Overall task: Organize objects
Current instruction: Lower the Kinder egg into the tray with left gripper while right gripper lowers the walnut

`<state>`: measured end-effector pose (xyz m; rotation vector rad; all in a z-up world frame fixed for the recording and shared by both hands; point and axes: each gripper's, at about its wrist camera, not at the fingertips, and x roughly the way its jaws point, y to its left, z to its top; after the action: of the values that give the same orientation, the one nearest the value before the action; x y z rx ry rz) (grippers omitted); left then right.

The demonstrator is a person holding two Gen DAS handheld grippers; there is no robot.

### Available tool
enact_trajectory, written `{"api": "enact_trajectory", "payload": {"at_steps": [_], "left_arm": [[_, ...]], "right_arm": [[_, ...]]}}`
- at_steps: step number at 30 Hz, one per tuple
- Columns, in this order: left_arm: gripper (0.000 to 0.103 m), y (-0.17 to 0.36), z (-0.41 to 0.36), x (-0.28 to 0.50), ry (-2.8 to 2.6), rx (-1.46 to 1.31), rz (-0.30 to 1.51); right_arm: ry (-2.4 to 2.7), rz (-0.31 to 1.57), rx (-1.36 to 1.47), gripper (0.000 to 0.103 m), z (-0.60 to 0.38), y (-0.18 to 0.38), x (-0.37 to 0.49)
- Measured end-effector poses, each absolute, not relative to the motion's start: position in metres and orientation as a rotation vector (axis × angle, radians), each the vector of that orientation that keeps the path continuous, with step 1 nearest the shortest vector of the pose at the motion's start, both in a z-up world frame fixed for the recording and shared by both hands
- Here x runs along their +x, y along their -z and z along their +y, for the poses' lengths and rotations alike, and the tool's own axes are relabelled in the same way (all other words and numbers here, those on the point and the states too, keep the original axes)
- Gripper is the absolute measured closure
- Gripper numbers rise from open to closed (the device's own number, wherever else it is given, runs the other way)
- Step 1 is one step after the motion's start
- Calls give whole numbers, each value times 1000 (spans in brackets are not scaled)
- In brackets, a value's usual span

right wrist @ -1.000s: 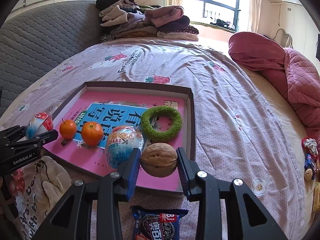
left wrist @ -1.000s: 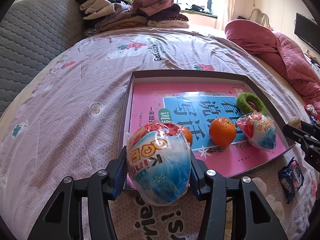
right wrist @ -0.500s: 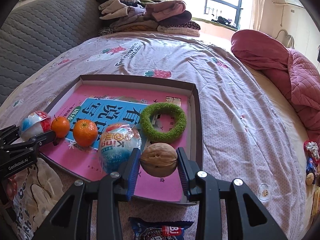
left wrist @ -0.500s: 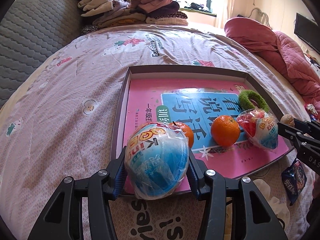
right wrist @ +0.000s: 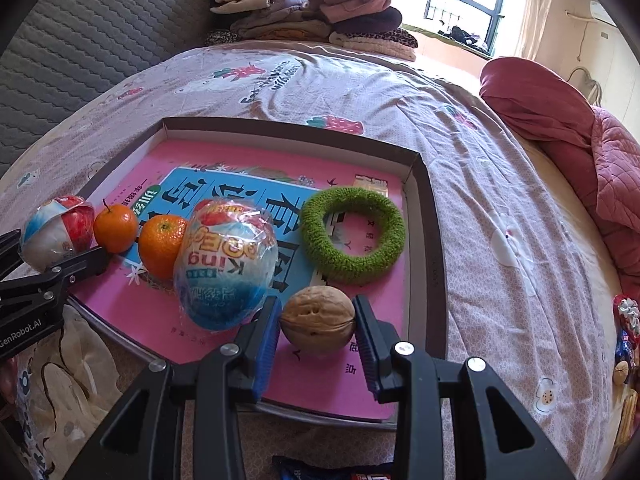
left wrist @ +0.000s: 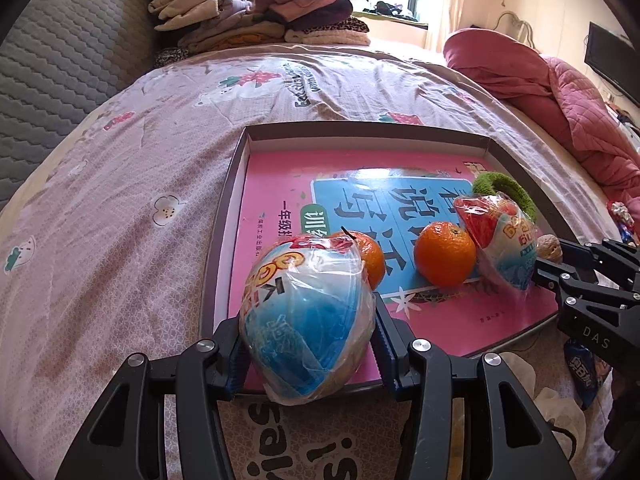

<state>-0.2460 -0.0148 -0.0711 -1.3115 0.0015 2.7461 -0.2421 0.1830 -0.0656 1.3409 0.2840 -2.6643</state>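
Observation:
A shallow box tray (left wrist: 352, 130) (right wrist: 434, 216) with a pink book inside lies on the bed. My left gripper (left wrist: 308, 344) is shut on a wrapped blue-and-red toy egg (left wrist: 308, 320) over the tray's near left corner; it also shows in the right wrist view (right wrist: 54, 232). My right gripper (right wrist: 316, 320) is shut on a walnut (right wrist: 318, 320) low over the tray's near right part. In the tray lie two oranges (left wrist: 444, 252) (left wrist: 362, 254), a second wrapped egg (right wrist: 226, 268) and a green fuzzy ring (right wrist: 352, 236).
A cookie packet (left wrist: 582, 372) and a cloth bag (right wrist: 52, 384) lie on the bed in front of the tray. Folded clothes (left wrist: 256, 20) are stacked at the far end. A pink quilt (left wrist: 560, 92) lies at the right. Small items (right wrist: 626, 344) sit at the bed's right edge.
Both grippers have moved forward over the tray's near edge with their loads. The walnut has come lower, close to the pink book. Both grips are unchanged.

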Motion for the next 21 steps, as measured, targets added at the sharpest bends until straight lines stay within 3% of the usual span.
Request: {"api": "enact_trajectory", "payload": {"at_steps": [21], "left_arm": [[50, 69, -22, -243, -2745, -1304, -41]], "right_arm": [[2658, 249, 1389, 66, 186, 68, -245]]}}
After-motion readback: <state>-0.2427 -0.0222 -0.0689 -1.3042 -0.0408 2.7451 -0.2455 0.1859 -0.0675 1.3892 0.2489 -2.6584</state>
